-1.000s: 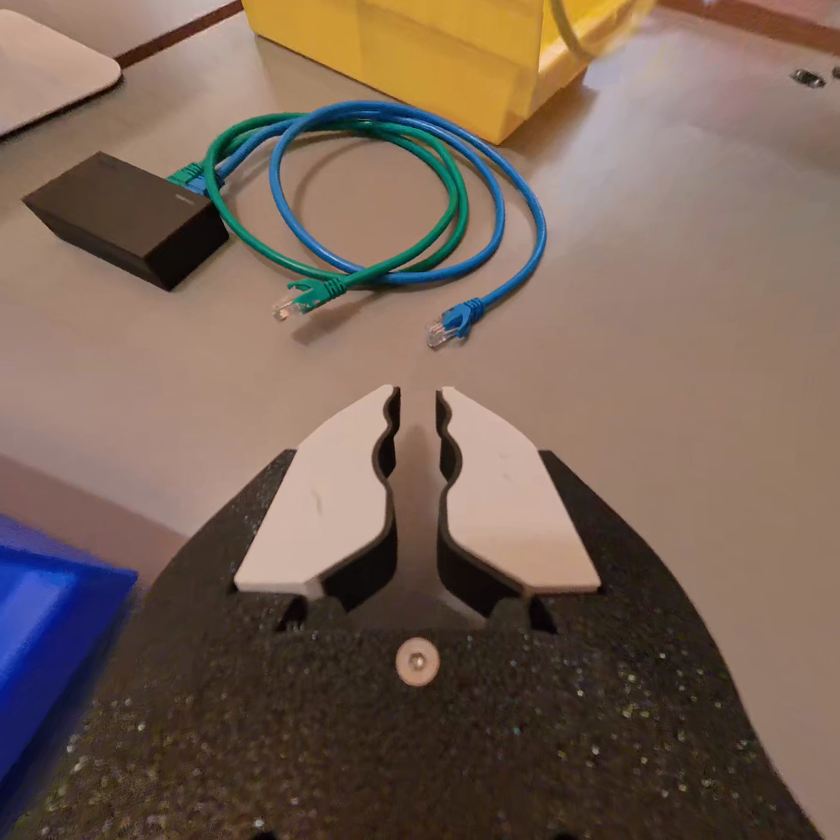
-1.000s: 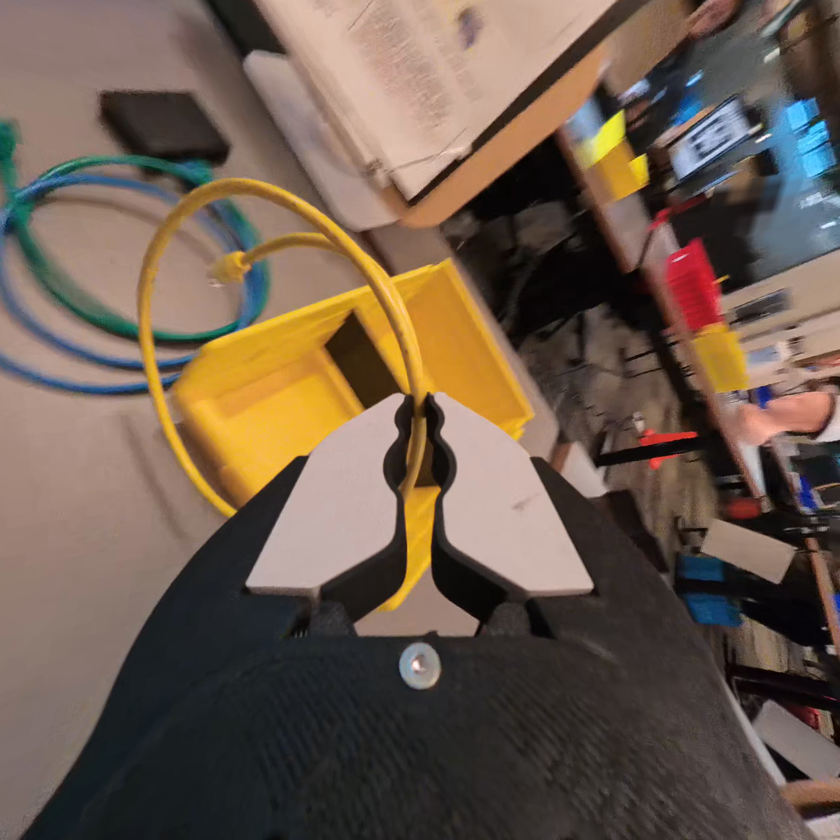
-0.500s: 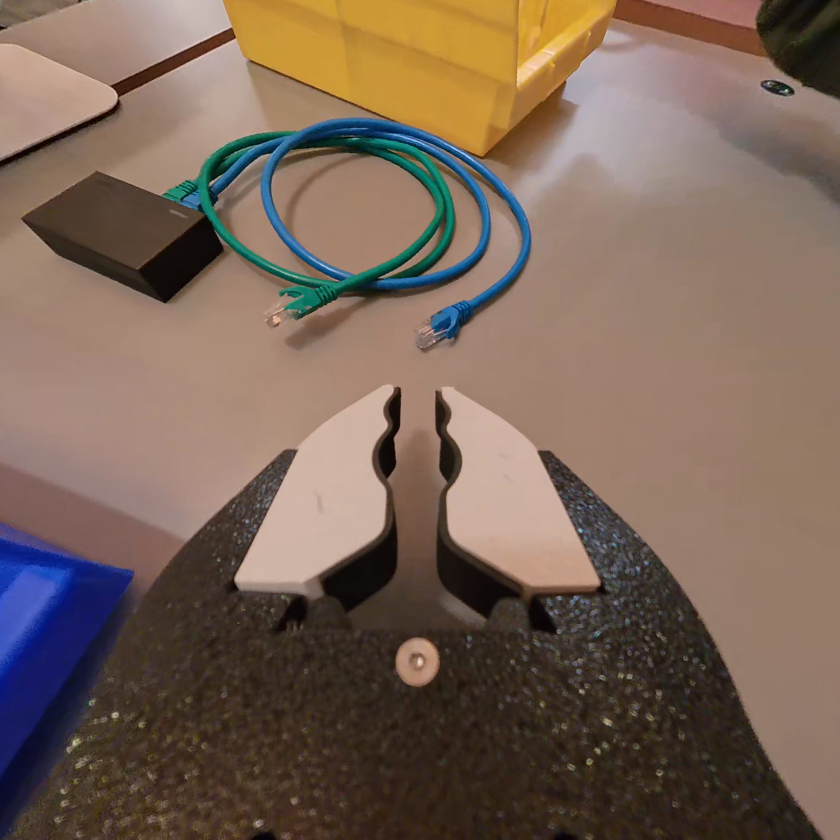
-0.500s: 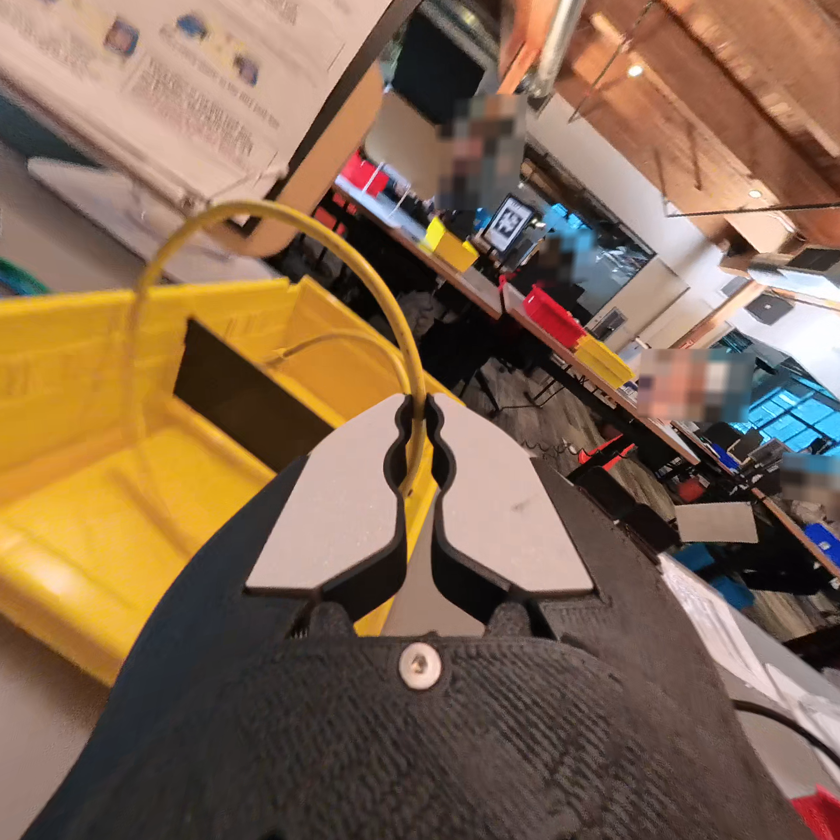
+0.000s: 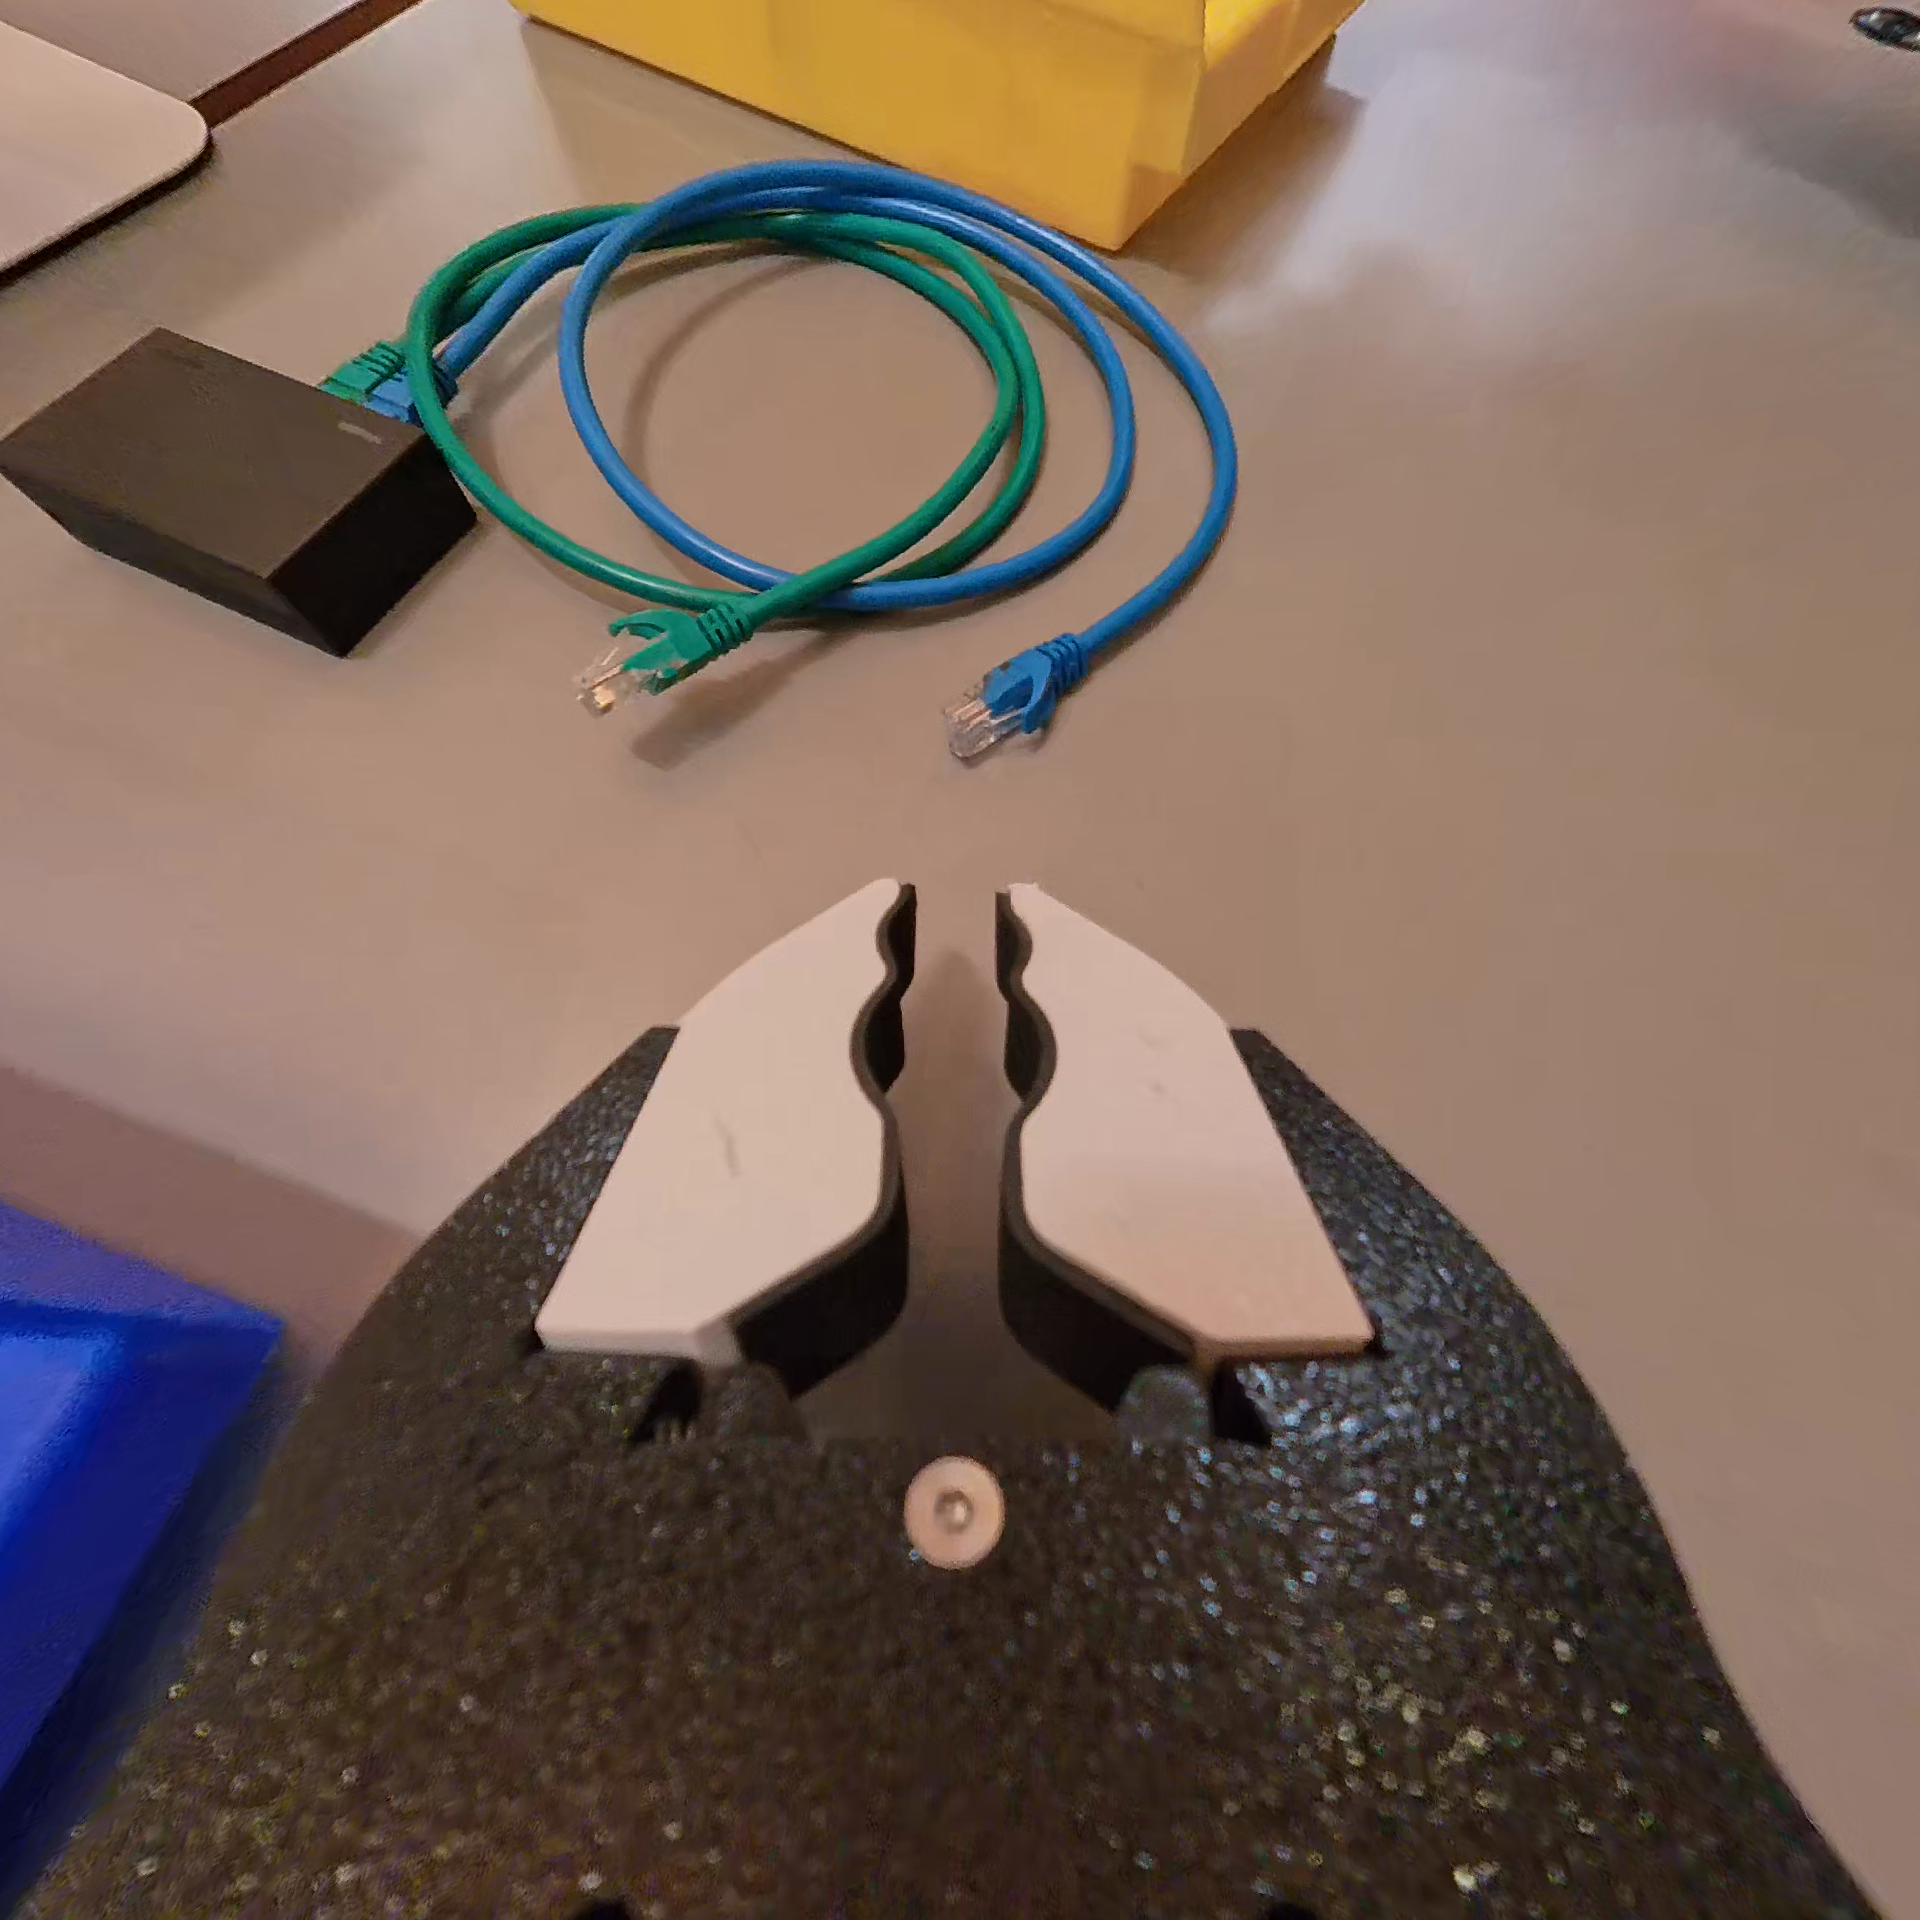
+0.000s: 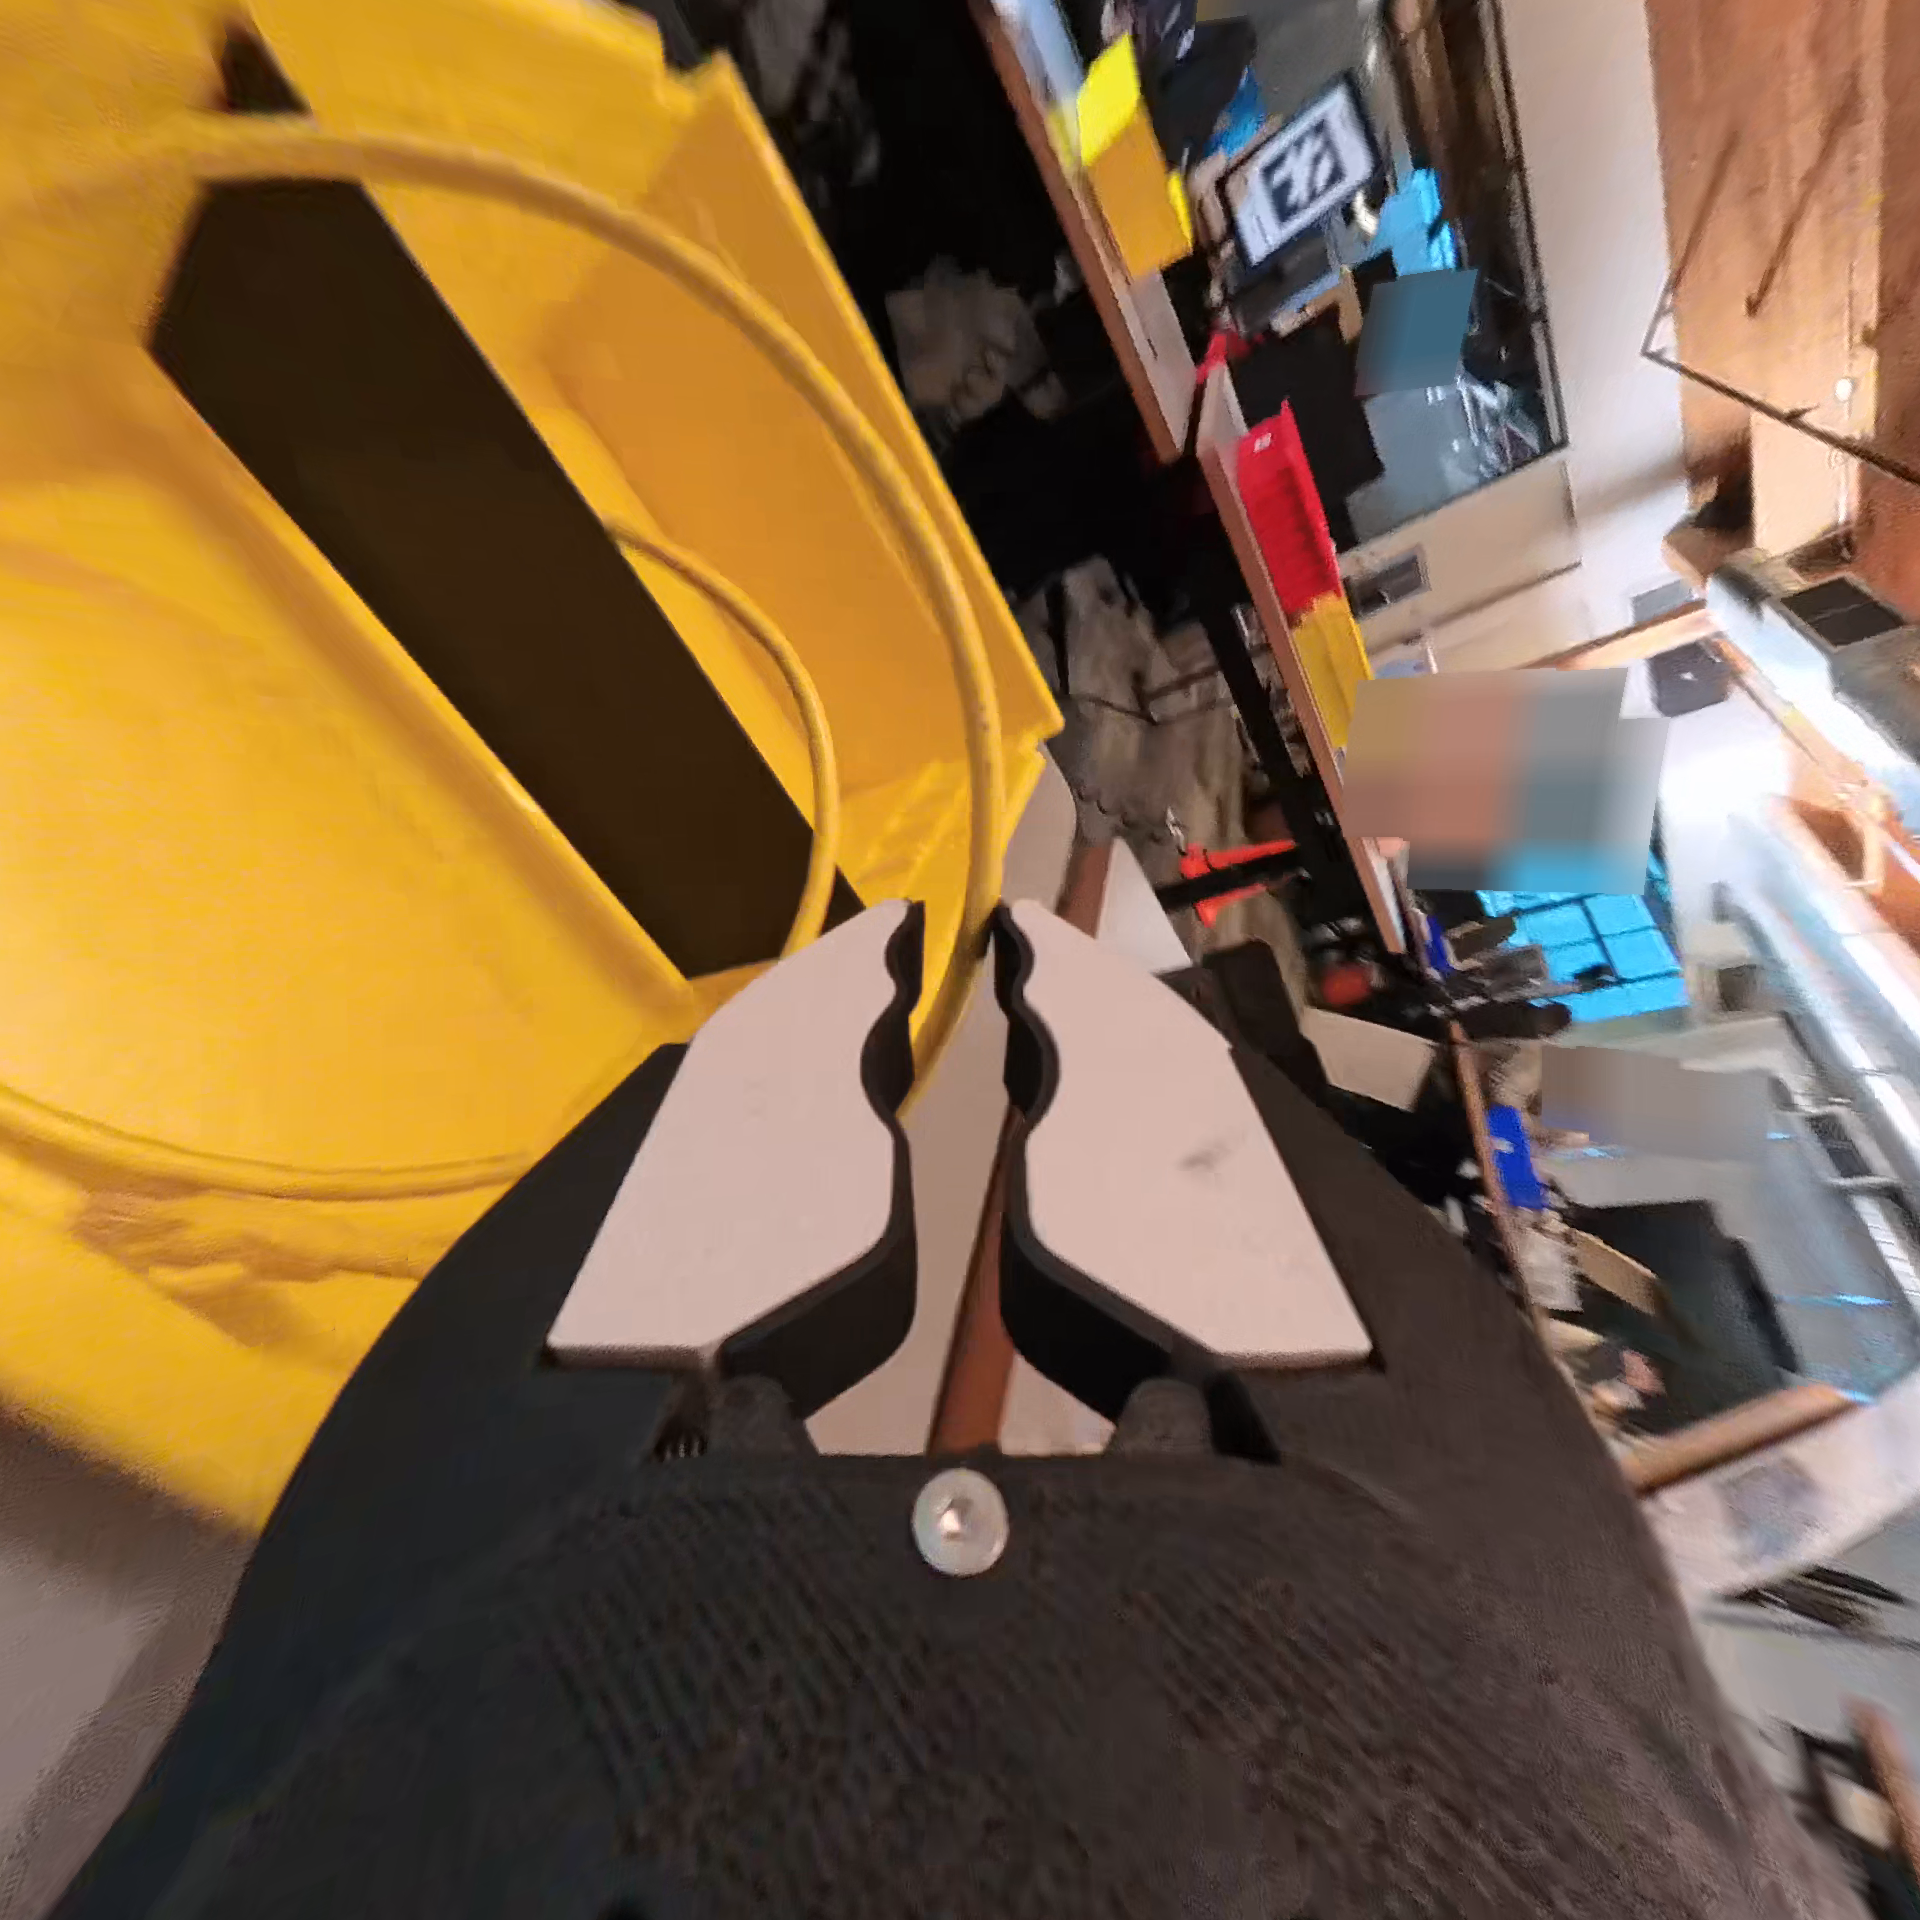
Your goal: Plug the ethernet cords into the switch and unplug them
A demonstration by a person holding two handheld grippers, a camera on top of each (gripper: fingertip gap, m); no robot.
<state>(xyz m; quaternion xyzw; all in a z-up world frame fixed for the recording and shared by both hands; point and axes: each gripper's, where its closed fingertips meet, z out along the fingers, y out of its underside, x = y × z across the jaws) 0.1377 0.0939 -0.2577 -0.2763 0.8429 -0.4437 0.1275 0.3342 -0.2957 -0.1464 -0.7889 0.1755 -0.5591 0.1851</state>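
In the left wrist view, a black switch (image 5: 208,488) lies on the grey table at the left. A green cord (image 5: 997,343) and a blue cord (image 5: 1164,343) lie coiled beside it. One end of each meets the switch's far side. The free green plug (image 5: 634,675) and the free blue plug (image 5: 997,707) lie on the table ahead of my left gripper (image 5: 954,904), which is empty with a narrow gap between its jaws. My right gripper (image 6: 958,925) is over a yellow bin (image 6: 260,831). A yellow cord (image 6: 982,790) runs between its slightly parted jaws and loops into the bin.
The yellow bin (image 5: 935,94) stands behind the coiled cords. A blue bin (image 5: 94,1455) sits at the near left edge. A pale flat pad (image 5: 73,156) lies at the far left. Workbenches with red and yellow bins (image 6: 1288,540) fill the room behind. The gap from one gripper's tips to the other's is roughly 45 centimeters. The right gripper is farther from the black switch (image 5: 208,488), some 40 centimeters, than the left, some 20 centimeters.
My right gripper has swung over the yellow bin, lowered the yellow cord's loop into it, and its jaws have parted a little. My left gripper has edged slightly closer to the plugs.
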